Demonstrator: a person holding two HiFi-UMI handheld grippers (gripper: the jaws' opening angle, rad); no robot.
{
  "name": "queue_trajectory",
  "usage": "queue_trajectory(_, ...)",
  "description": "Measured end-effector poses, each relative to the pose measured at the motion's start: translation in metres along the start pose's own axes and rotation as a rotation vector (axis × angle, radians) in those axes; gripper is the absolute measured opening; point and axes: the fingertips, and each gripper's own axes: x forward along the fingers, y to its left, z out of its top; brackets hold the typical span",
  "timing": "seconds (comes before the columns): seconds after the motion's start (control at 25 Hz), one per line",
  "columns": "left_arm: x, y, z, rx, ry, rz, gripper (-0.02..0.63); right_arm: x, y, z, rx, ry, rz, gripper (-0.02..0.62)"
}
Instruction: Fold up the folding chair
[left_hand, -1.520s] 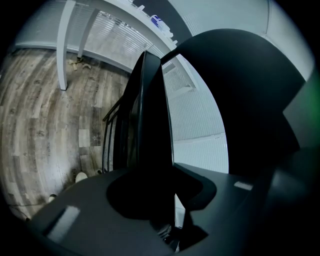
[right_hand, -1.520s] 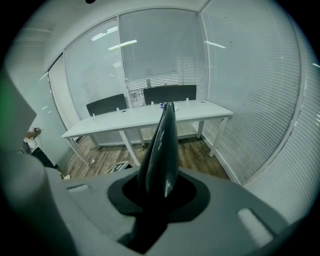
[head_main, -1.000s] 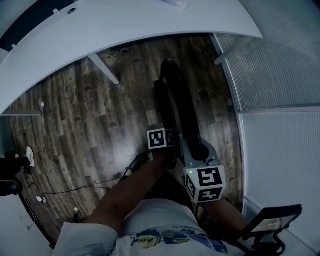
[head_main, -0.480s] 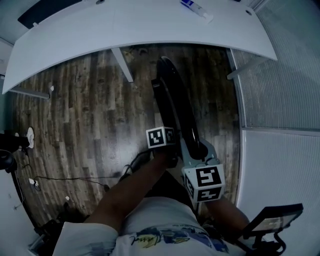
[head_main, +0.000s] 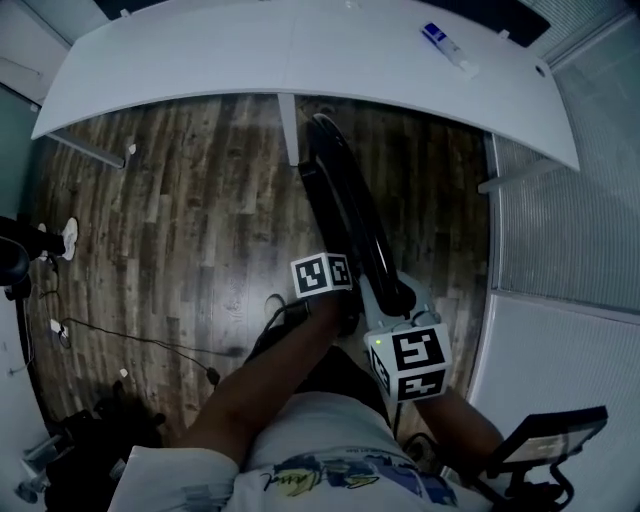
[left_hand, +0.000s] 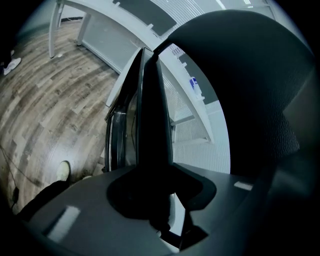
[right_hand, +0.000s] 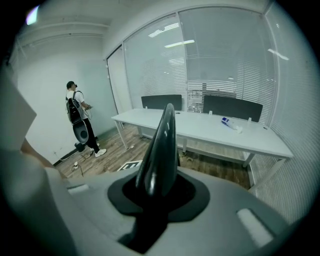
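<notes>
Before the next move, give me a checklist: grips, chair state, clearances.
1. Left gripper jaws clamped on the folding chair: ok.
2. Right gripper jaws clamped on its edge: ok.
3. Chair panels closed flat together: cannot tell, they lie close.
4. Gap from the chair's far end to the white table: cannot tell.
5. Cable on the floor, off to the chair's left: ok.
6. Person in the background, well away: ok.

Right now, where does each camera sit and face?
Head view: on the person's head, steeply down at the folding chair; forearms, left gripper, right gripper show.
Left gripper view: on that gripper, along jaws shut on the chair.
Right gripper view: likewise, towards the white table.
Shared: head and right gripper views show the table's tube.
</notes>
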Motion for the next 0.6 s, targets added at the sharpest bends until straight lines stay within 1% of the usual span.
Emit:
queue_trajectory(0.44,-0.067,0.047,0.084,-0.113,-0.126,0.008,0.129,0.055,0.071,0.072,-0.119,0.005,0.118,0.071)
queue_trajectory(0.6,-0.075,0.071,0.120,-0.161,-0.167,0.019,0.129,0.091,0.085,0.092,-0.157,0.011,0.166,0.071)
